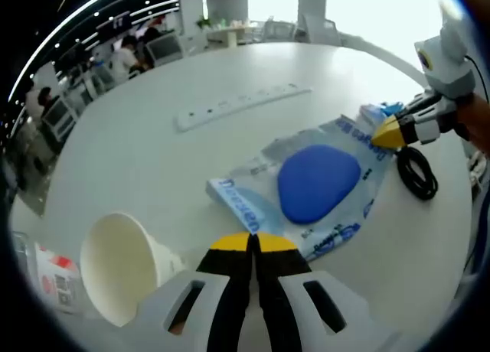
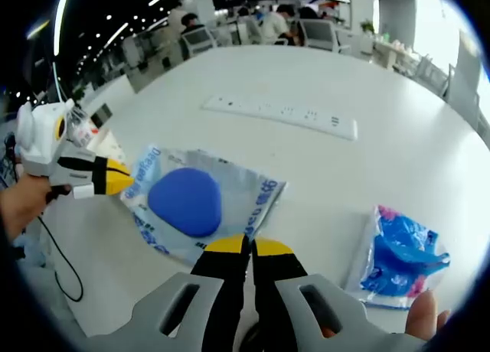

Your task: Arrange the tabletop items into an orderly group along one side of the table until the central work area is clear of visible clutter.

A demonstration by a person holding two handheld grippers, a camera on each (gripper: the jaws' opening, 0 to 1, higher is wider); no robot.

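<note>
Left gripper view shows the round white surface (image 1: 138,138) in an open office with chairs and people far behind. On it, the biggest item is a clear plastic pouch (image 1: 348,149) with blue print and a blue rounded pad (image 1: 318,182) inside; I use this pouch as landmark. Beyond it lies a white power strip (image 1: 237,103). Beside it, toward the left tool (image 1: 253,243), a white paper cup (image 1: 115,266) lies on its side. At its far corner are a black cable loop (image 1: 417,172) and a small blue packet (image 2: 402,249).

Both tools have their jaws together. The left holds nothing. The right tool (image 2: 249,247) meets the pouch edge, but I cannot tell if it pinches it.

I think the pouch is light, soft and slippery; a flat sealed edge is the best hold.
</note>
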